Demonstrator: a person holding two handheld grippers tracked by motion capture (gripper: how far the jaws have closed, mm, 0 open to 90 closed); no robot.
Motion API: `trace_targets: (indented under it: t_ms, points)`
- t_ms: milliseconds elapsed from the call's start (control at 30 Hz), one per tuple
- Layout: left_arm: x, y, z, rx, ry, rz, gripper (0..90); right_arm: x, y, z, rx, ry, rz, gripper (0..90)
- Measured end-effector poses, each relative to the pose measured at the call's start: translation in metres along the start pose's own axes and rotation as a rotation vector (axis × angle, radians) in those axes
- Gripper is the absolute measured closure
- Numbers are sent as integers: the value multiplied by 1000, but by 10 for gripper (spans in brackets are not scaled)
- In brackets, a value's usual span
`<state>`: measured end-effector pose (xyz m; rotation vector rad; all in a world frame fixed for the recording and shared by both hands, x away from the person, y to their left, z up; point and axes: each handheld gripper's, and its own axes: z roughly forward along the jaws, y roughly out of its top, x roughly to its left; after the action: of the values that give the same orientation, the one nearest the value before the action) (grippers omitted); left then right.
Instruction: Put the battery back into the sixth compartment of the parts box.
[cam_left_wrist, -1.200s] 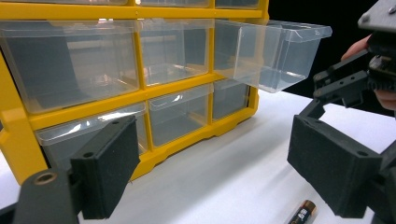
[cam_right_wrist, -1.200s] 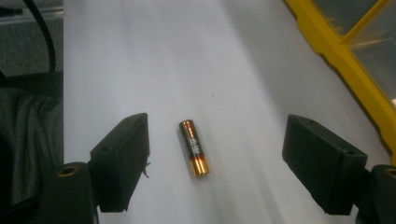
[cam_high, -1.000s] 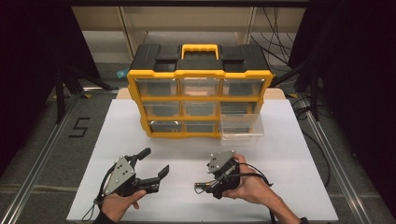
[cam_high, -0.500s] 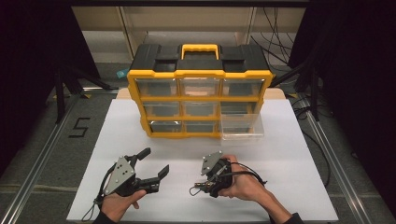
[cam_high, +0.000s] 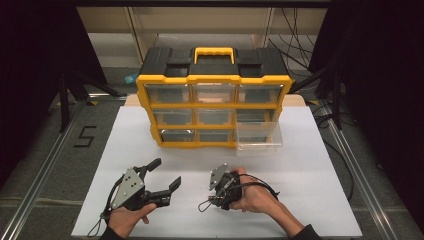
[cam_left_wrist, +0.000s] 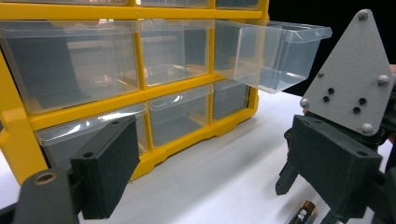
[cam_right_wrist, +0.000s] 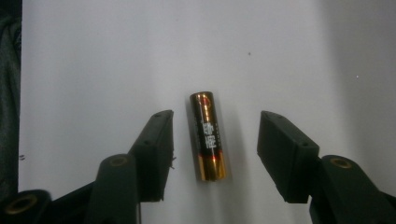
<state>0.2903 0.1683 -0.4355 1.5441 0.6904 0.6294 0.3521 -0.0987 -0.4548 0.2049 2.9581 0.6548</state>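
A gold and black battery (cam_right_wrist: 208, 135) lies flat on the white table (cam_high: 300, 165). My right gripper (cam_right_wrist: 215, 126) points down at it with one jaw on each side. Its jaws have just been closing, and a gap still shows between each pad and the battery. In the high view, the right gripper (cam_high: 211, 199) is low over the table's front middle. My left gripper (cam_high: 165, 174) rests open and empty to its left. The left gripper (cam_left_wrist: 219, 172) faces the organizer, with the battery (cam_left_wrist: 303, 212) at the lower right.
A yellow and black drawer organizer (cam_high: 215, 80) with clear drawers stands at the back of the table. One clear drawer (cam_high: 259, 135) at its lower right is pulled out and looks empty. Cables trail off the right side.
The right gripper has moved left and down toward the table, and its jaws have narrowed around the battery. The left gripper has kept still.
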Motion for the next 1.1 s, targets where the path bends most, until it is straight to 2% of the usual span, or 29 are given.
trace_targets:
  t_ms: [167, 200, 300, 633, 700, 767, 800, 900, 933, 1000, 1100]
  points:
    - [1, 0, 0, -1, -1, 9, 162, 0, 0, 3, 16, 11, 14, 513]
    - [0, 0, 0, 0, -1, 7, 162, -1, 1, 4, 22, 9, -3, 534]
    - [1, 0, 0, -1, -1, 8, 162, 0, 1, 6, 25, 19, 7, 557]
    - [0, 0, 0, -2, -1, -1, 162, -4, 1, 11, 61, 15, -10, 659]
    - [0, 0, 0, -1, -1, -2, 162, -3, 2, 11, 72, 38, 18, 682]
    - [0, 0, 0, -2, -2, 1, 162, -3, 2, 10, 79, 39, 20, 704]
    - [0, 0, 0, 0, -2, -1, 162, -4, 2, 10, 88, 34, 1, 718]
    - [0, 0, 0, -1, -2, -1, 162, -4, 3, 11, 94, 42, -1, 745]
    - [0, 0, 0, -1, -2, -2, 162, -6, 3, 12, 82, 47, -23, 760]
    - [0, 0, 0, -1, -2, -2, 162, -4, 4, 11, 102, 45, -4, 763]
    - [-1, 0, 0, 0, -2, -4, 162, -4, 5, 11, 106, 48, -5, 766]
